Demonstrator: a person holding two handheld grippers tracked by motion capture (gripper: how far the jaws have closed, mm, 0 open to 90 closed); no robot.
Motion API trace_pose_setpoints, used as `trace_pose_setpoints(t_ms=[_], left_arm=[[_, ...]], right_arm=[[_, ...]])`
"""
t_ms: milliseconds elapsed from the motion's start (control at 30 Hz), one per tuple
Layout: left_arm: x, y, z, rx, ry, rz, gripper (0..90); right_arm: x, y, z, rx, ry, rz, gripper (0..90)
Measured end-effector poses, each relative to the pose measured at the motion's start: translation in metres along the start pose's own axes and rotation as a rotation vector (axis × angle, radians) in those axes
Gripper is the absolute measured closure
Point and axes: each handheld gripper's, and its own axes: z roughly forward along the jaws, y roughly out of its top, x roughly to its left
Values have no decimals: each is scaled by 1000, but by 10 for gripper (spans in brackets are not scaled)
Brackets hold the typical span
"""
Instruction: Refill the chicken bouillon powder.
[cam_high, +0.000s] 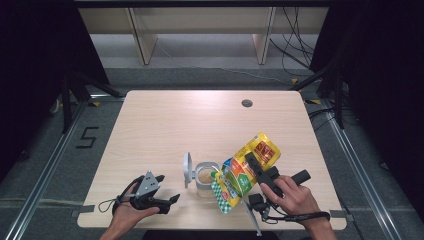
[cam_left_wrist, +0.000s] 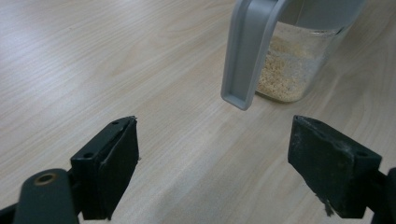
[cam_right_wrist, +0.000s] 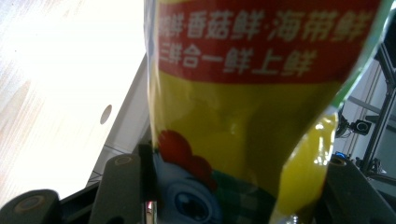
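Here, the right gripper (cam_high: 256, 172) clamped a yellow seasoning pouch (cam_high: 245, 170), tilted mouth-down over the clear jar (cam_high: 205, 179) near the tabletop's front edge; the left gripper (cam_high: 167, 200) waited wide open beside it.

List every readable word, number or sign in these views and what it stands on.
"鲜·香菇鲜·海带鲜" on the red band of the yellow seasoning bag
"三鲜合一鲜上鲜" on the same band, line below
"5" marked on the floor left of the table
Print on the bag in the high view: too small to read
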Motion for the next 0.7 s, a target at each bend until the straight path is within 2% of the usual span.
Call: trace_pose_setpoints(t_ms=[33,100,233,300,333,433,500,600,633,700], left_arm=[[-1,0,1,-13,1,-17,160],[-1,0,0,-4,-2,-5,160],[-1,0,1,-14,2,-17,161],[-1,0,0,-4,-4,-5,160],[-1,0,0,-6,-3,-6,160],[-1,0,1,-14,1,-17,161],[0,0,0,0,-4,0,160],[-1,0,1,-15,1,-18,161],[0,0,-1,1,-3,0,161],[0,0,0,-1,-3,-1,160]], right_arm=[[0,0,0,8,3,-4,495],[0,-1,0,9,3,-6,495],[-1,-1,0,7,1,-13,495],[-1,-1,-1,9,2,-12,495],[-3,-1,0,-4,-2,-32,495],[-1,-1,0,4,1,-14,495],[-1,-1,-1,7,3,-12,495],[-2,-1,0,4,0,-16,495],[-2,-1,0,4,0,-16,495],[-3,-1,0,-4,-1,-31,495]])
